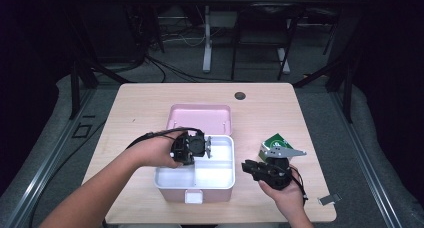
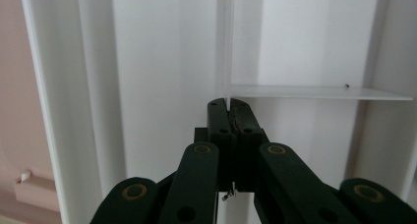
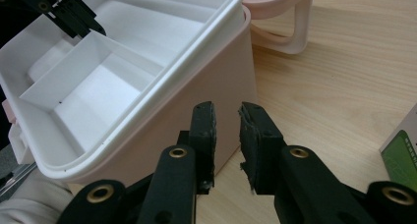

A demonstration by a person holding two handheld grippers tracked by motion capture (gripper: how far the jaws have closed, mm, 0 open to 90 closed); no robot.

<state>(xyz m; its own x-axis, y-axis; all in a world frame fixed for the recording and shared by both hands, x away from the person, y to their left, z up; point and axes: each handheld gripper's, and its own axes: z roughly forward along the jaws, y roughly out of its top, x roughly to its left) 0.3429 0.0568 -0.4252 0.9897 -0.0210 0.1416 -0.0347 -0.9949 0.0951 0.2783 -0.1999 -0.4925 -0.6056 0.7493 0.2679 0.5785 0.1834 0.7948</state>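
The white plastic compartment tray (image 1: 220, 158) sits inside the open pink rectangular box (image 1: 200, 190) at the middle of the light wooden table (image 1: 150, 103), and the left gripper (image 2: 229, 105) has its jaws pinched on the tray's thin upright divider wall (image 2: 227, 47). The right gripper (image 3: 227, 117) hangs just beside the box's pink outer wall, its jaws a little apart with nothing between them. The box's pink lid (image 1: 200, 119) lies behind it, and a green and white carton (image 1: 275, 142) stands near the right hand (image 1: 287, 195).

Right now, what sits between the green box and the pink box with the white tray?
Bare tabletop mostly; the right gripper hangs over that stretch, jaws slightly apart and holding nothing. The high view shows it, between the green box and the pink box.
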